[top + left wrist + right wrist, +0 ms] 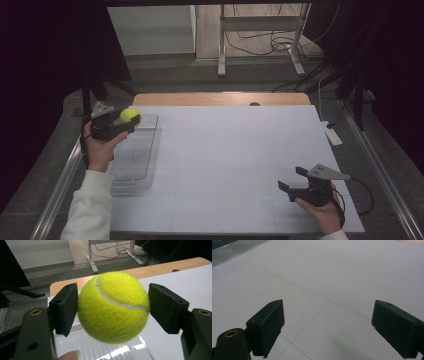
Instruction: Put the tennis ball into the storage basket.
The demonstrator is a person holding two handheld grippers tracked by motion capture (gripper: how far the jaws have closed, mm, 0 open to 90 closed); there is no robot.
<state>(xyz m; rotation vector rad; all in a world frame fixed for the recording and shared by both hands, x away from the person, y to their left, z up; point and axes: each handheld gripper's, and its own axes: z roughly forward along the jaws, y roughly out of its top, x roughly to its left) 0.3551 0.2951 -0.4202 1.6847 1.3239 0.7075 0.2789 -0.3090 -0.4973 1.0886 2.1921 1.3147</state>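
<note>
A yellow-green tennis ball [129, 116] is held up at the far left of the table, with my left gripper [128, 123] shut on it. In the left gripper view both black pads [65, 307] press on the ball [112, 307] from either side. It hangs over the far end of a clear plastic tray [134, 165], whose ribbed bottom [105, 350] lies just under the ball. Near the table's front right, my right gripper [292, 178] is open with nothing between its jaws. In its own view the right gripper [329, 315] looks onto bare white table.
A white sheet [240, 160] covers the table, with a wooden edge [220, 98] at the far side. A white power strip [332, 134] lies at the right edge. Metal rails run along both sides; a desk frame and cables stand beyond.
</note>
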